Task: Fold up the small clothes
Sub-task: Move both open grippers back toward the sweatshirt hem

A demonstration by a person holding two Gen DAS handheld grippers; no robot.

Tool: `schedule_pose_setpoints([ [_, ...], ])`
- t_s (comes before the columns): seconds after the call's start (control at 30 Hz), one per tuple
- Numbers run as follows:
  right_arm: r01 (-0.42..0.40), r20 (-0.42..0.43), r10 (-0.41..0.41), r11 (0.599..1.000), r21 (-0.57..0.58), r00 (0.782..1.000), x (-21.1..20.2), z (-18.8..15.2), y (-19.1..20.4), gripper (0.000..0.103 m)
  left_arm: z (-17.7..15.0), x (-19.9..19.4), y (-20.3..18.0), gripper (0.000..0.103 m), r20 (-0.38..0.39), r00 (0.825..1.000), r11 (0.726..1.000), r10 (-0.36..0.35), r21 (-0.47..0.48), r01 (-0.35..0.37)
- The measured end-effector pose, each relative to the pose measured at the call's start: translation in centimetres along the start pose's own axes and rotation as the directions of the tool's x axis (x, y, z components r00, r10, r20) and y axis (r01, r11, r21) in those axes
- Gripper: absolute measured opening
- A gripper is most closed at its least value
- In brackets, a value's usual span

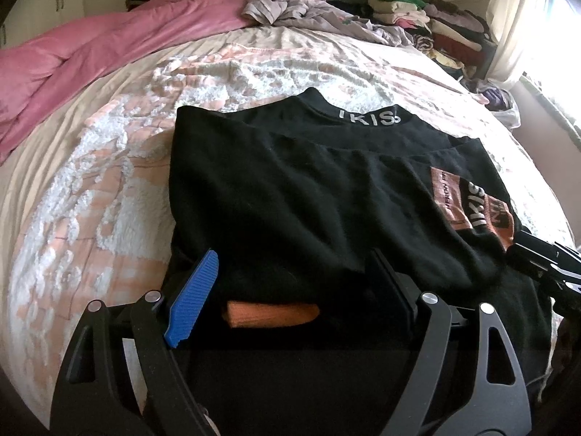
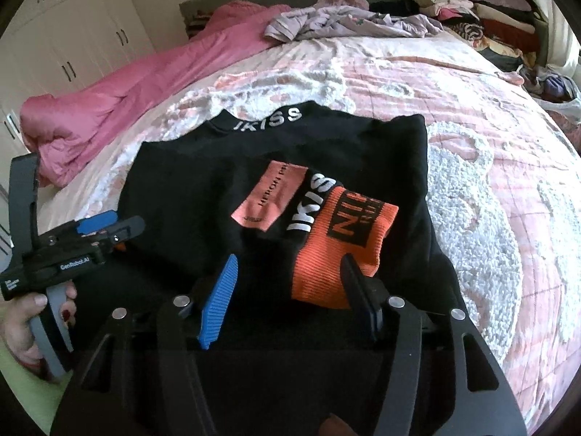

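A black sweater (image 1: 290, 189) with white "IKISS" lettering on the collar lies partly folded on the bed, sleeves laid over its front. It also shows in the right wrist view (image 2: 203, 189). An orange ribbed cuff (image 2: 337, 250) lies on top of it on the right side; another orange cuff (image 1: 270, 313) peeks out at the near edge. My left gripper (image 1: 294, 283) is open over the sweater's near left edge. My right gripper (image 2: 290, 290) is open over the near right edge, its black finger beside the orange cuff.
A pink duvet (image 1: 90, 65) lies bunched along the left of the bed. Loose lilac clothes (image 1: 308, 11) and a stack of folded clothes (image 1: 435, 25) sit at the far end. The pink and white bedspread (image 2: 483, 189) surrounds the sweater. White wardrobes (image 2: 72, 25) stand at left.
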State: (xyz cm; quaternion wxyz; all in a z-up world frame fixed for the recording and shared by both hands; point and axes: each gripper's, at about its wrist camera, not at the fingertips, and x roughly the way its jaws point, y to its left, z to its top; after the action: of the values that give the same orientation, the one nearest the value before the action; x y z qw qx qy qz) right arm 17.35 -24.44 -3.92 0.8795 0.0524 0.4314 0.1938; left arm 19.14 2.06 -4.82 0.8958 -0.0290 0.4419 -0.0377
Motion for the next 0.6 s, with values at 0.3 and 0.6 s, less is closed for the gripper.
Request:
schedule_pose_setpoints([
  [0.3,0.002,0.079,-0.002,1.0,0.0,0.997,-2.0,-0.1,0.5,0.089,-0.3,-1.0,-0.4,0.076,0.011,1.0,1.0,-0.009,-0.001,0.009],
  [0.6,-0.009,0.166,0.006,1.0,0.014,0.986,-4.9,-0.5,0.5,0.094,-0.3,-2.7,-0.4,0.084,0.031,0.999,1.0,-0.012,-0.009,0.013],
])
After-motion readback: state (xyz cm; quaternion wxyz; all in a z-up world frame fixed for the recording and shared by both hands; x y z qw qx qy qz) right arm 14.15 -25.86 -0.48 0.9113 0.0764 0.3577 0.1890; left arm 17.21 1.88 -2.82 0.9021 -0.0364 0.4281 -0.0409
